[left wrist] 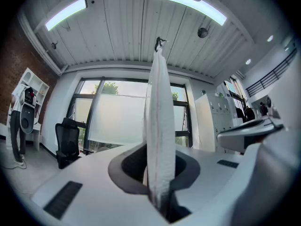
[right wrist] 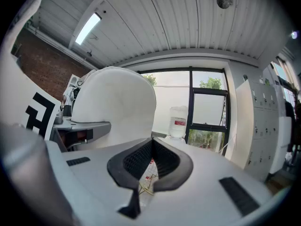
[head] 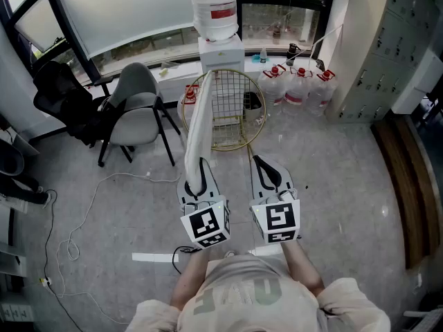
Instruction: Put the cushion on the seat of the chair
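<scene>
My left gripper (head: 202, 169) is shut on the lower edge of a white cushion (head: 197, 126), which stands upright and edge-on above the floor. In the left gripper view the cushion (left wrist: 160, 126) rises as a narrow white slab out of the closed jaws (left wrist: 157, 175). My right gripper (head: 267, 173) hangs beside it, shut with nothing in it (right wrist: 151, 161); the cushion (right wrist: 113, 107) bulges at its left. A gold wire chair (head: 227, 109) stands straight ahead, partly hidden by the cushion. A grey chair (head: 138, 113) stands further left.
A black office chair (head: 62, 92) stands at the far left. A water dispenser (head: 218, 19) and several water bottles (head: 297, 85) line the window wall. Grey lockers (head: 394, 47) stand at the right. Cables (head: 104, 185) trail over the grey floor.
</scene>
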Tool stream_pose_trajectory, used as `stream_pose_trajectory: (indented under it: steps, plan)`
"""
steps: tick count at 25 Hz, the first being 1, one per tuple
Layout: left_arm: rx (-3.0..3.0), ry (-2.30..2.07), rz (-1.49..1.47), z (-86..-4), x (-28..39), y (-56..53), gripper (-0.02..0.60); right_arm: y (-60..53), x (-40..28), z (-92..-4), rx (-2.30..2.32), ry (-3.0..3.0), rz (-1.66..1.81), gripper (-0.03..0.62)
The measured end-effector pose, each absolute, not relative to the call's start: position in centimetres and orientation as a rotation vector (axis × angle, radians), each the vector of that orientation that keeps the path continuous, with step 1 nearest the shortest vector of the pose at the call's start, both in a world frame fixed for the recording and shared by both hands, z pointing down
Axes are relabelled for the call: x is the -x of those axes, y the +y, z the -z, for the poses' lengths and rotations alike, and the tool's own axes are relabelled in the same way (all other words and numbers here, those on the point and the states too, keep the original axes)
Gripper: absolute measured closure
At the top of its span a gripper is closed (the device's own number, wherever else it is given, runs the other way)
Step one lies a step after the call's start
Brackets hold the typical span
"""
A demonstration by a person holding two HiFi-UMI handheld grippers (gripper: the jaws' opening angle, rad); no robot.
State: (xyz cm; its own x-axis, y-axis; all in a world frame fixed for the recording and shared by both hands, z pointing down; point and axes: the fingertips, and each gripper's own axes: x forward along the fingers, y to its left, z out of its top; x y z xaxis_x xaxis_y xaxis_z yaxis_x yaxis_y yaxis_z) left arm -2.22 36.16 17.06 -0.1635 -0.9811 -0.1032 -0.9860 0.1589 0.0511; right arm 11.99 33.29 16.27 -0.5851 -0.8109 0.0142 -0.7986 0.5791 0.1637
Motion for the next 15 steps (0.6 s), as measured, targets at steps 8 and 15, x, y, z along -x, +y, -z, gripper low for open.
stream_pose_trajectory:
  steps: [8,15]
  plan:
    - [1.982,2.380,-0.180,-16.64,3.01,36.42,0.529,33.38,-11.66,-15.71,-1.380,-2.716,0.215,0.577]
    - [1.993,2.375,-0.194,-16.85,3.34,36.90,0.529,33.88,-11.58,-16.39,-1.381,-2.767,0.154,0.577]
